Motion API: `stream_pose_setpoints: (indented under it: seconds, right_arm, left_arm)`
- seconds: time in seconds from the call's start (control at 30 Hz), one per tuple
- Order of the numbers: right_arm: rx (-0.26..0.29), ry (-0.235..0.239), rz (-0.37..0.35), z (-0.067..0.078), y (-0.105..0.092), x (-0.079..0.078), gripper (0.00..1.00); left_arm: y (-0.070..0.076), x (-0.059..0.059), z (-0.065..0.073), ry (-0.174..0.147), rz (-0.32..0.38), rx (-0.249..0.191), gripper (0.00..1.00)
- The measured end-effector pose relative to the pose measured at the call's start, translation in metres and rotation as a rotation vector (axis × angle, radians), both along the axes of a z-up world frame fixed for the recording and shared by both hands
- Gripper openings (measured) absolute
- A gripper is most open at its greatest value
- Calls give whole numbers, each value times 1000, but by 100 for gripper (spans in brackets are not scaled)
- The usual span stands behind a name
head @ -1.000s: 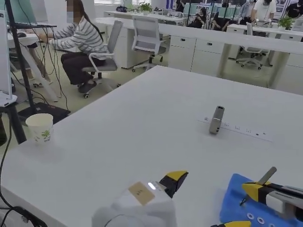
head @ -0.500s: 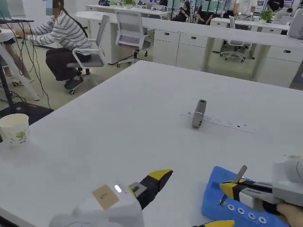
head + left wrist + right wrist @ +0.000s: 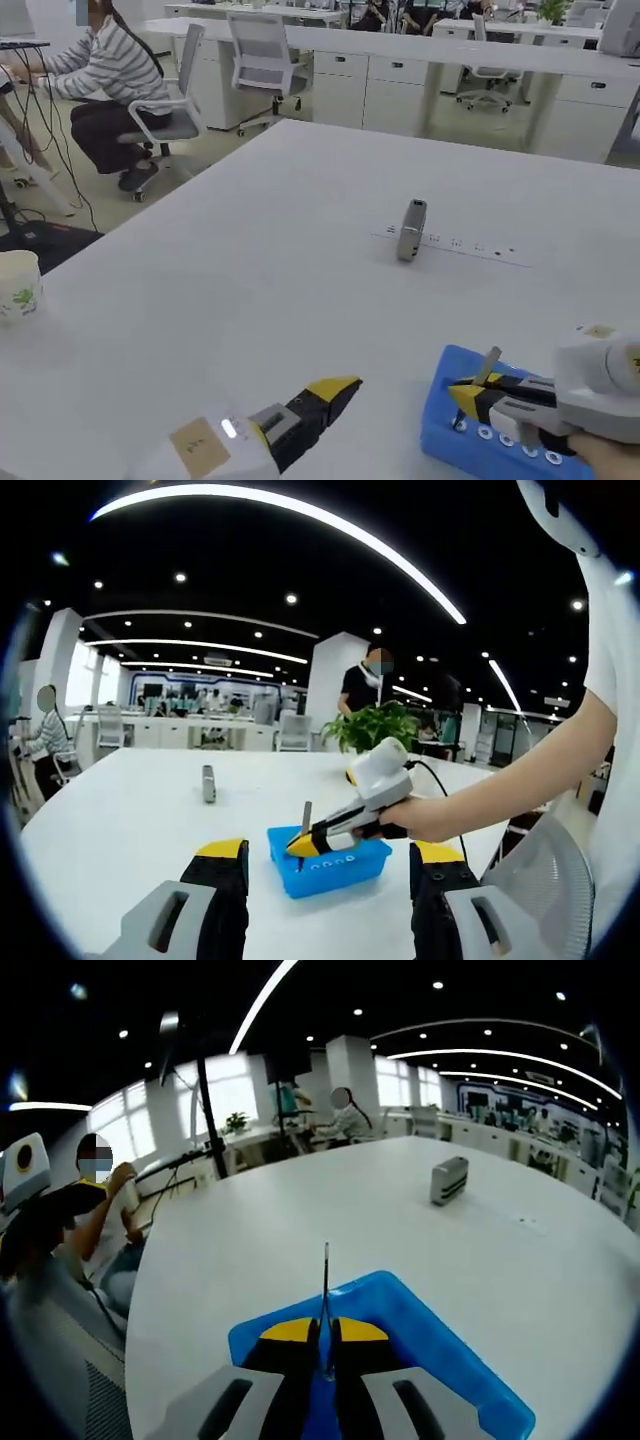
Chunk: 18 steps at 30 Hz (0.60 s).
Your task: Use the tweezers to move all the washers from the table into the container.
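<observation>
My right gripper [image 3: 462, 394] is clamped on the tweezers [image 3: 488, 364], above the blue container [image 3: 437, 432] near its left edge. My left gripper [image 3: 327, 851] is spread wide, with broad white table [image 3: 260, 270] ahead.

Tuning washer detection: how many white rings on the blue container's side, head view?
4 white rings, first, second, third, fourth, left to right along the near wall of the blue container, below the right gripper. More may be hidden behind it.
</observation>
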State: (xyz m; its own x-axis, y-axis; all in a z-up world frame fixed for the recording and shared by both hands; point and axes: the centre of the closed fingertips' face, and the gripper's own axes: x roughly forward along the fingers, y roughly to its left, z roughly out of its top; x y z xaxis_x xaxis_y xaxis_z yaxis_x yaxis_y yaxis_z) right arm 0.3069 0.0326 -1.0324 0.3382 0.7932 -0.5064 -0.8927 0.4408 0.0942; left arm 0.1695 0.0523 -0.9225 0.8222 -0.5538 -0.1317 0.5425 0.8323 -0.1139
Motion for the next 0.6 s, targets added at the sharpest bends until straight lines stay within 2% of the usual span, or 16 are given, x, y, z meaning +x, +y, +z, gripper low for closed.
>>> stream_pose_setpoints:
  seconds: [0.03, 0.33, 0.6]
  right_arm:
    - [-8, -14, 10, 0, 0, -1, 3]
    - [9, 2, -6, 0, -7, 0, 4]
    - [56, -12, -27, 20, -11, 0, 4]
  left_arm:
    - [-1, 0, -2, 8, -7, 11, 65]
    - [-6, -3, -13, 58, -49, 47, 64]
    - [-8, -5, -19, 85, -70, 61, 62]
